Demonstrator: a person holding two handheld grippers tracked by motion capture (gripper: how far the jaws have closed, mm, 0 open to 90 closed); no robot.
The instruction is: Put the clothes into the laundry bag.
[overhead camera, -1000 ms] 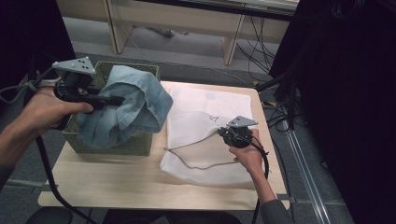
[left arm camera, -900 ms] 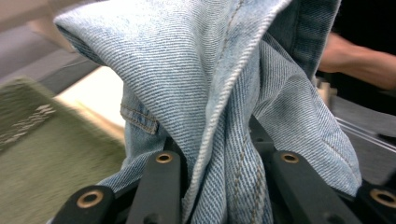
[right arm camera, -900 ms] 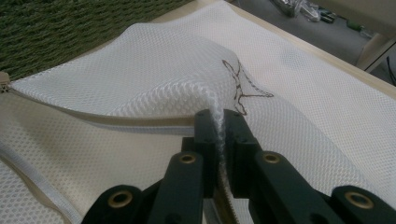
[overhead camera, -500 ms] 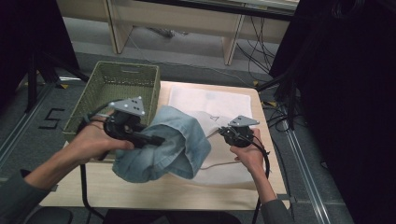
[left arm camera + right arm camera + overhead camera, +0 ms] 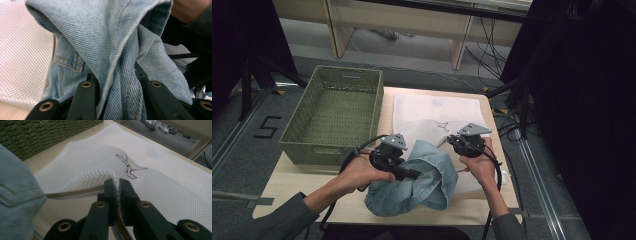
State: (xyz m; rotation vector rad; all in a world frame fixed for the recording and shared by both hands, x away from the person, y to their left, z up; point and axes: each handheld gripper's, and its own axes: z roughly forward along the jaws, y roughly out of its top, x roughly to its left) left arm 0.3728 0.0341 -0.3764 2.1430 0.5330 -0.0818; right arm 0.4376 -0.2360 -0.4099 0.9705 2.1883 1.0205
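Holding bunched blue denim garment (image 5: 417, 182) in left gripper (image 5: 412, 174), apparently just beside white mesh laundry bag (image 5: 437, 112) opening pinched by right gripper (image 5: 452, 140).

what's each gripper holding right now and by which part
The left gripper is shut on a bunched fold of the denim garment. The right gripper pinches the white mesh bag at its raised edge.

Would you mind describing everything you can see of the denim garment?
The denim garment is light blue, faded cotton-like twill with tan stitching, a raised seam and a stitched flap or pocket corner. It is bunched and draped, not folded, lying at the table's near edge and partly over the white mesh bag. The left gripper is shut on a gathered fold of it. The green basket beside it holds none of it.
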